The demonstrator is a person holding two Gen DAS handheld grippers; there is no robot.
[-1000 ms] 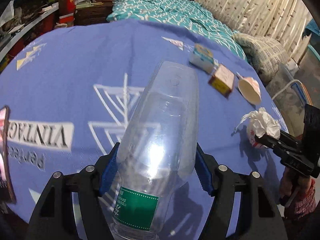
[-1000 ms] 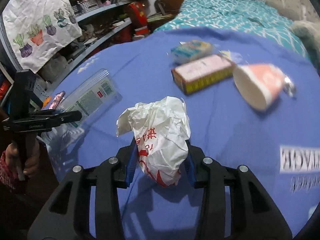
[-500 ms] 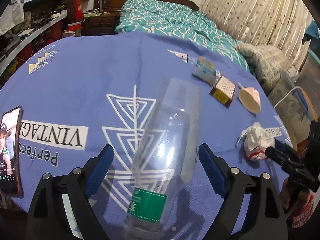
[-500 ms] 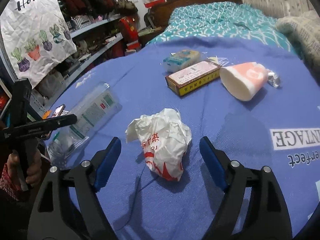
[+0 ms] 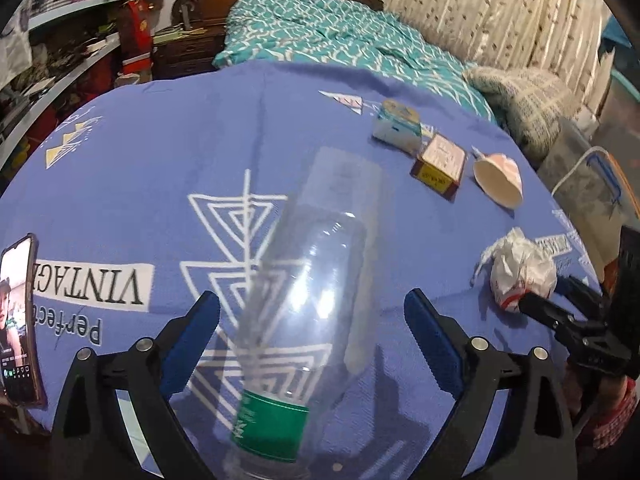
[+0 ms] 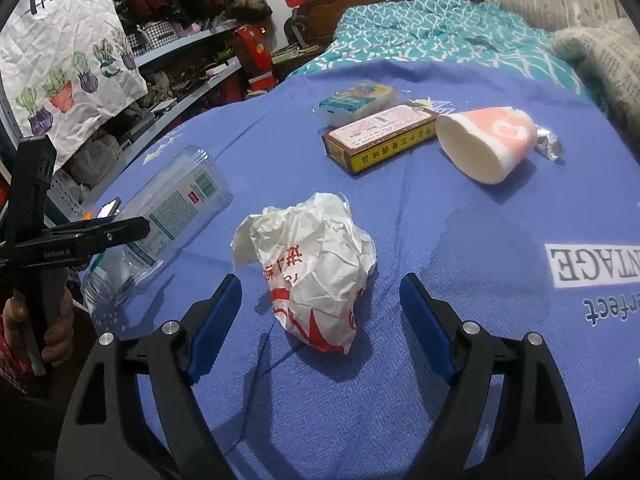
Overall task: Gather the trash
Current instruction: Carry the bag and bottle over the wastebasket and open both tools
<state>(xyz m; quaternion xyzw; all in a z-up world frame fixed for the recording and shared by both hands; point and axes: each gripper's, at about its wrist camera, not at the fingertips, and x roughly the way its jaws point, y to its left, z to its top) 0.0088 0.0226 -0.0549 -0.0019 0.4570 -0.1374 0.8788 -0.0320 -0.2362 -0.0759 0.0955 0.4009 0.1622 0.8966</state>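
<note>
A clear plastic bottle with a green label lies on the blue printed cloth, its base pointing away. My left gripper is open around its lower half, and both blue pads stand clear of the plastic. A crumpled white bag with red print rests on the cloth just ahead of my right gripper. That gripper is open too, with a gap between the bag and each pad. The right wrist view also shows the bottle at the left, and the left wrist view shows the bag at the right.
Further back on the cloth lie a tipped pink paper cup, a long yellow-edged box, a tissue pack and a foil scrap. A phone lies at the left edge. A bed and cluttered shelves are behind.
Both grippers have opened. The left let go of the bottle and the right let go of the crumpled bag; both things now lie on the cloth between the spread fingers.
</note>
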